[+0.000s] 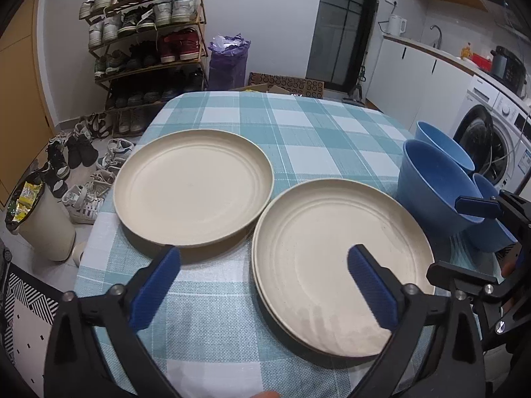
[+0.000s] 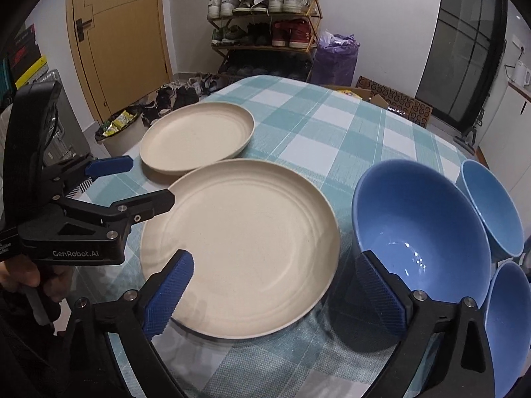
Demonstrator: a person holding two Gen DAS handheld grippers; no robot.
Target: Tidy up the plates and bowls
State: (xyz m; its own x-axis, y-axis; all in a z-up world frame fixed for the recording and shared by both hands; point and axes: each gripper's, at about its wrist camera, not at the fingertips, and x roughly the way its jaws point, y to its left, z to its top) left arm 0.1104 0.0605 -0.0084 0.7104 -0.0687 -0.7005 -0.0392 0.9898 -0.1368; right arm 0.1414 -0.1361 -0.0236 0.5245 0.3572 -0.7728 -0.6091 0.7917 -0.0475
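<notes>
A single cream plate lies far left on the checked tablecloth. A nearer cream plate sits on top of another plate, whose rim shows beneath it. Three blue bowls stand at the right: a large one, one behind it and one nearer. My left gripper is open and empty, hovering over the near-left edge of the stacked plates. My right gripper is open and empty between the stacked plates and the large bowl.
The table carries a teal-and-white cloth. A bin, loose shoes and a shoe rack stand beyond the left edge. A washing machine and kitchen counter are at the right.
</notes>
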